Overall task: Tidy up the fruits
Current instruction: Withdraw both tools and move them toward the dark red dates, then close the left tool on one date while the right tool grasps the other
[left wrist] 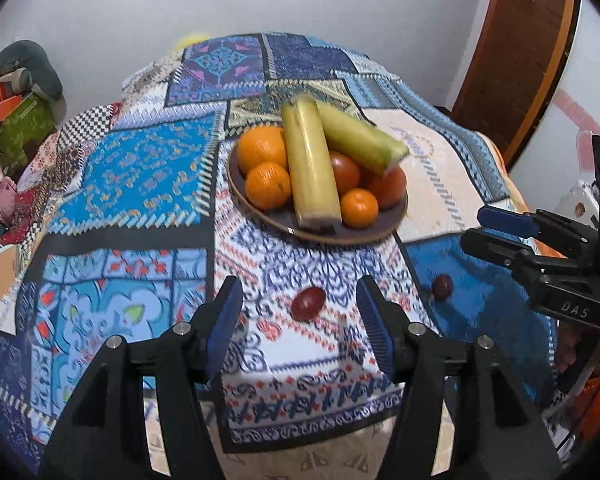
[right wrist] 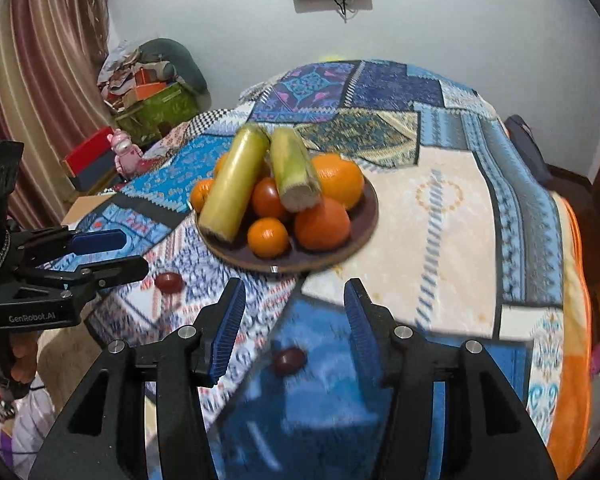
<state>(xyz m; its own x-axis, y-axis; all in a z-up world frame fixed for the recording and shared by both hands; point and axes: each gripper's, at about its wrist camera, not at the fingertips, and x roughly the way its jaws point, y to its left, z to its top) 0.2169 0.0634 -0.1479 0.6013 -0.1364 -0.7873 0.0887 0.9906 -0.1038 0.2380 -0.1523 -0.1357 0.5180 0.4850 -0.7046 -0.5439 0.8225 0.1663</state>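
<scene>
While left claw (left wrist: pixel 300 320) gapes | grape (left wrist: pixel 308 303) between fingertips, untouched

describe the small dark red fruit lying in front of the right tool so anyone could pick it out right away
Start at the brown plate piled with fruit on the patchwork cloth. Nearer than it, two small dark red fruits lie loose. The target fruit sits on the solid blue patch between the open right tool's fingers; its twin lies on white patterned cloth.

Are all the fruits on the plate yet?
Nearly. The round brown plate already holds oranges, tomatoes and two yellow-green stalks. Nothing is in hand: the left gripper and right gripper are open. Two small dark red fruits lie on the patchwork cloth.
</scene>
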